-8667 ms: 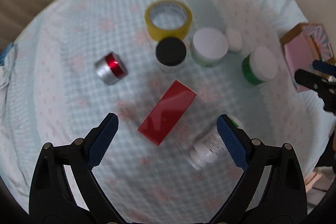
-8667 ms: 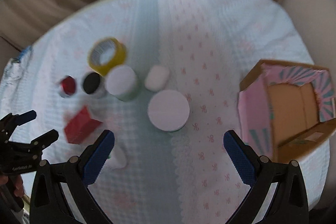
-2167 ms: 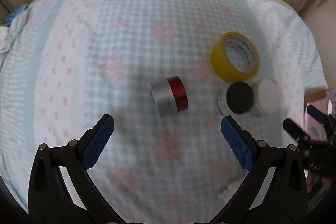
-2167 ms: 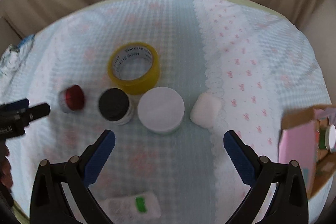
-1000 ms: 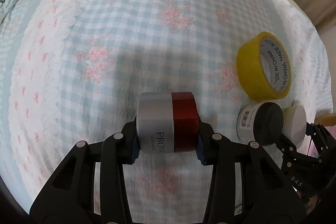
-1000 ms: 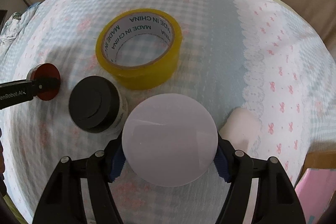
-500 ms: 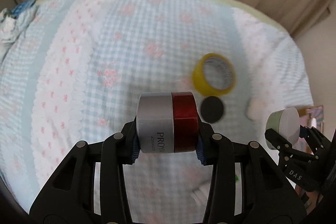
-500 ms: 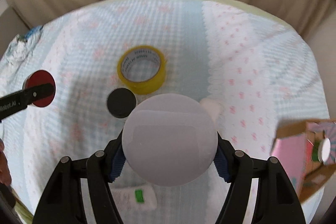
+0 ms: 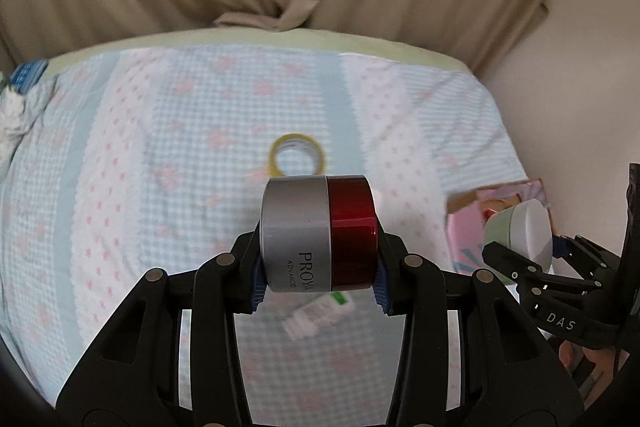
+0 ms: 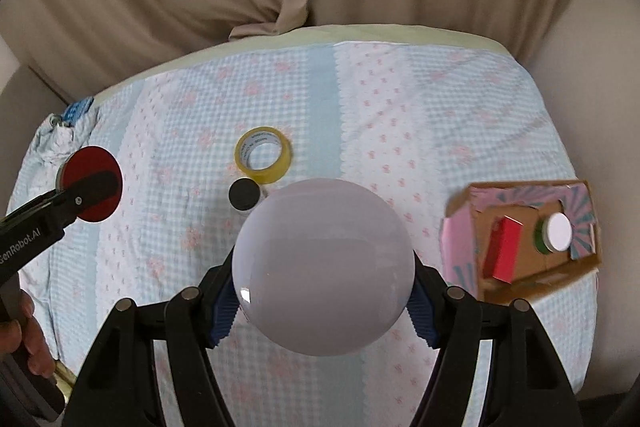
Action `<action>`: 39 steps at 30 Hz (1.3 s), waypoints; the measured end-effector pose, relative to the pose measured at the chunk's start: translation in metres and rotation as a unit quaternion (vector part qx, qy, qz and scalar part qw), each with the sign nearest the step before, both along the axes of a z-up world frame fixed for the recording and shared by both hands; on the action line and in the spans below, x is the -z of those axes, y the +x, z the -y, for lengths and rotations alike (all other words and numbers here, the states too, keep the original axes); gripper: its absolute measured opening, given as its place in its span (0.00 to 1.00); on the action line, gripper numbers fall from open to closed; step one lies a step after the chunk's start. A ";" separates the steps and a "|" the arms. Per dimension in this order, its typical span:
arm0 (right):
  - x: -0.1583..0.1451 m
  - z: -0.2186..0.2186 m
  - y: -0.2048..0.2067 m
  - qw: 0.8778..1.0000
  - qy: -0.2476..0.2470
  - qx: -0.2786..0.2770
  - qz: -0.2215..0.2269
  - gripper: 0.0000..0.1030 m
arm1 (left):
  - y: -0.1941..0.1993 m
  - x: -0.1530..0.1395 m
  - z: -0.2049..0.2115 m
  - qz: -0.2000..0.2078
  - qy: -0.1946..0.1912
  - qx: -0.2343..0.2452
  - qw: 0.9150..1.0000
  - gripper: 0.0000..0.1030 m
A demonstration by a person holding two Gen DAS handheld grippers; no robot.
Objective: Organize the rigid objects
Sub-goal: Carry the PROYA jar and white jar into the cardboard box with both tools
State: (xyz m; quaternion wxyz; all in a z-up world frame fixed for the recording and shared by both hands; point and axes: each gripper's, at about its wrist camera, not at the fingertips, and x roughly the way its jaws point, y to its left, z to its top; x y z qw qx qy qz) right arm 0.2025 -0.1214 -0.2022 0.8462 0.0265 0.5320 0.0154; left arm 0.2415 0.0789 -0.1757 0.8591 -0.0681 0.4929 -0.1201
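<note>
Both wrist cameras are looking steeply down from high over the bed [image 9: 160,147], sharing the tape [image 9: 298,159] [image 10: 264,155] and box [image 10: 528,227].

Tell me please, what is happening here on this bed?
A person is tidying small items into a cardboard box. The left gripper holds a silver and red jar, and the right gripper holds a white-lidded jar, both above the blanket. A red box and a green jar already lie inside; tape remains out.
</note>
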 end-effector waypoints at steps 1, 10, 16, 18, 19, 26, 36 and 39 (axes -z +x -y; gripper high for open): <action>-0.004 0.008 -0.004 1.000 0.003 0.003 0.002 0.64 | -0.004 -0.005 0.010 0.003 0.001 0.004 1.000 0.37; -0.022 0.123 -0.028 1.000 0.014 0.006 0.006 0.64 | -0.031 -0.024 0.135 0.008 -0.001 0.017 1.000 0.37; -0.011 0.219 -0.032 1.000 0.004 0.008 -0.010 0.65 | -0.029 -0.004 0.237 -0.016 -0.020 0.024 0.999 0.37; -0.004 0.245 -0.031 1.000 0.004 0.014 -0.017 0.64 | -0.028 0.006 0.267 -0.024 -0.025 0.029 0.999 0.37; 0.000 0.259 -0.031 1.000 0.003 0.016 -0.021 0.64 | -0.026 0.010 0.280 -0.028 -0.026 0.031 0.999 0.37; 0.034 0.323 -0.023 0.999 -0.003 0.003 -0.052 0.64 | -0.008 0.051 0.363 -0.058 -0.018 0.049 0.997 0.37; 0.106 0.352 0.003 0.995 0.015 -0.035 -0.096 0.65 | 0.038 0.140 0.420 -0.116 0.029 0.060 0.991 0.37; 0.127 0.348 0.010 0.992 0.018 -0.055 -0.108 0.65 | 0.048 0.169 0.426 -0.135 0.051 0.066 0.987 0.37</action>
